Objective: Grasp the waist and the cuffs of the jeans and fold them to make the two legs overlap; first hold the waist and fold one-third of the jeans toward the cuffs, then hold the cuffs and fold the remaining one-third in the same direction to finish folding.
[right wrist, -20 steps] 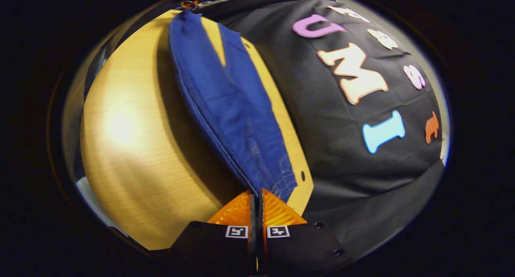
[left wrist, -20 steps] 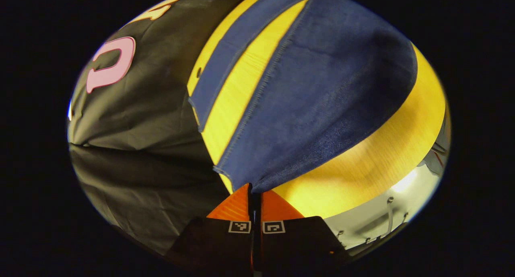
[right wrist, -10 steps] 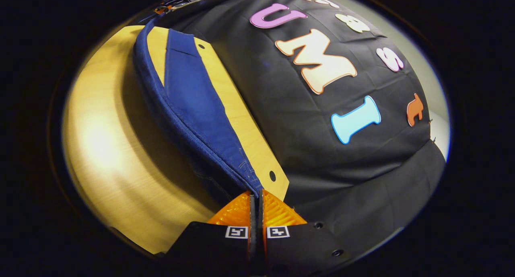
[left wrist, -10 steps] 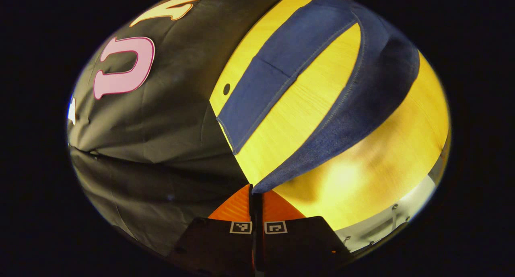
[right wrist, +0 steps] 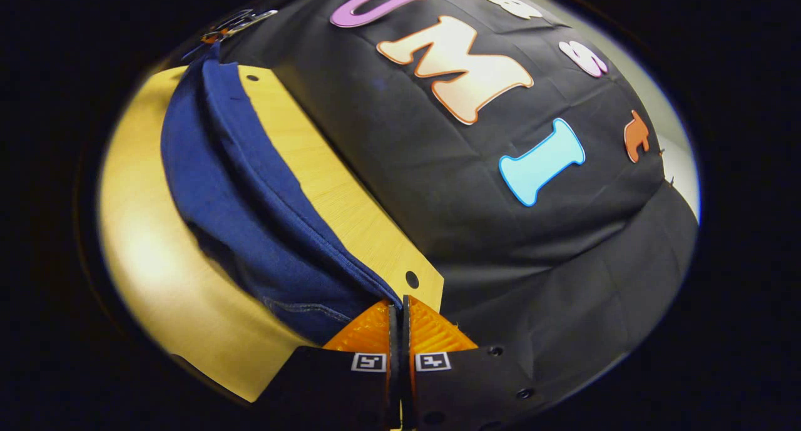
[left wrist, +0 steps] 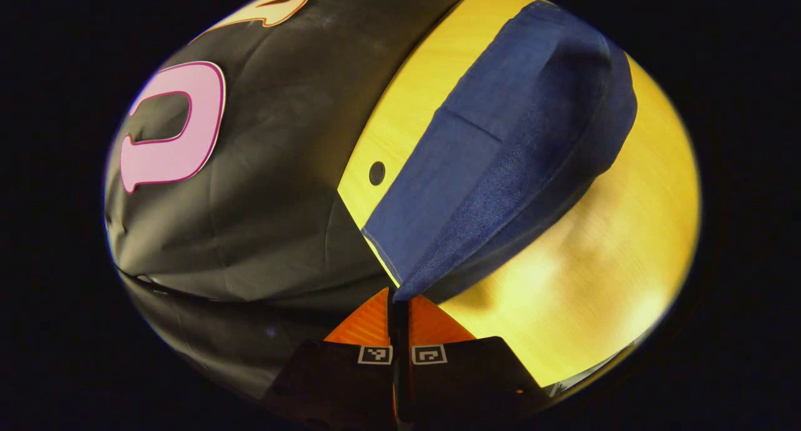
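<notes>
The wooden table [left wrist: 601, 281] carries the jeans [left wrist: 500, 162], whose near leg arches over the far leg along the far edge. The left gripper [left wrist: 398, 296] and right gripper [right wrist: 397, 303] each pinch an end tight. This looks like the leg-overlap step; next, lower and let go.

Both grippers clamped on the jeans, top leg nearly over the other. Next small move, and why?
Probably lower both and lay the held edge down, then release. The left gripper and right gripper pinch the jeans, whose upper leg arches above the lower one on the table, roughly aligned.
</notes>
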### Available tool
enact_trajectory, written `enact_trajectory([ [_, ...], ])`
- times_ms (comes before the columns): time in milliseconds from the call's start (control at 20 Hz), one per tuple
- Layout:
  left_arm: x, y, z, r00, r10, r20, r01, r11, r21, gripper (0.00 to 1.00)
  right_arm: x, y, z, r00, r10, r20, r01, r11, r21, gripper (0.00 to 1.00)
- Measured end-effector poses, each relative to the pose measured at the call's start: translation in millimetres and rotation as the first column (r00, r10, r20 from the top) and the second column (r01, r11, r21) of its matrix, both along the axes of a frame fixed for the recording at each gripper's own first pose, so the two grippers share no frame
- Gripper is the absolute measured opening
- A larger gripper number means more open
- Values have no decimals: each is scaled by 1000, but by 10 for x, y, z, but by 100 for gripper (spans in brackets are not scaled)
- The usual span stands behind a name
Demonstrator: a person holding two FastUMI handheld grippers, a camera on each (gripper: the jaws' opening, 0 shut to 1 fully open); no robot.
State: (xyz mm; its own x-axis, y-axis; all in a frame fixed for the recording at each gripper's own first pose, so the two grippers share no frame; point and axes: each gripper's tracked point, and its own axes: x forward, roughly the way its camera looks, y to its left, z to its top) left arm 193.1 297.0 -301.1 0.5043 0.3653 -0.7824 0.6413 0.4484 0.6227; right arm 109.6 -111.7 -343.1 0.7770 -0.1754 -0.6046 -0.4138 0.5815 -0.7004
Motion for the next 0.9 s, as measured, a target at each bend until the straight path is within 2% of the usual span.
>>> enact_trajectory([
  [200,483,-2,-359,1000,16,10,-15,998,-61,0,364,48,-253,998,-50,25,50,999,3,2],
  [350,752,-40,-689,999,-29,-24,27,997,-76,0,586,9,-468,995,-97,28,97,995,14,2],
  [550,945,-161,-1136,994,-85,-66,80,994,-74,0,774,14,-1045,991,-132,-37,132,991,-4,2],
  [650,936,-216,-1263,995,-82,-63,77,993,-88,0,815,-18,-1241,988,-143,-62,142,990,-19,4],
  [750,912,-192,-1405,996,-61,-70,52,990,-132,0,827,-123,-1308,985,-167,-54,164,985,-50,10],
  [800,906,-189,-1374,997,-55,-50,47,990,-134,0,836,-167,-1270,983,-180,-47,177,982,-59,28],
  [900,1026,-163,-1160,997,-59,42,64,989,-133,67,866,-286,-1202,978,-208,-33,207,978,-41,63],
])
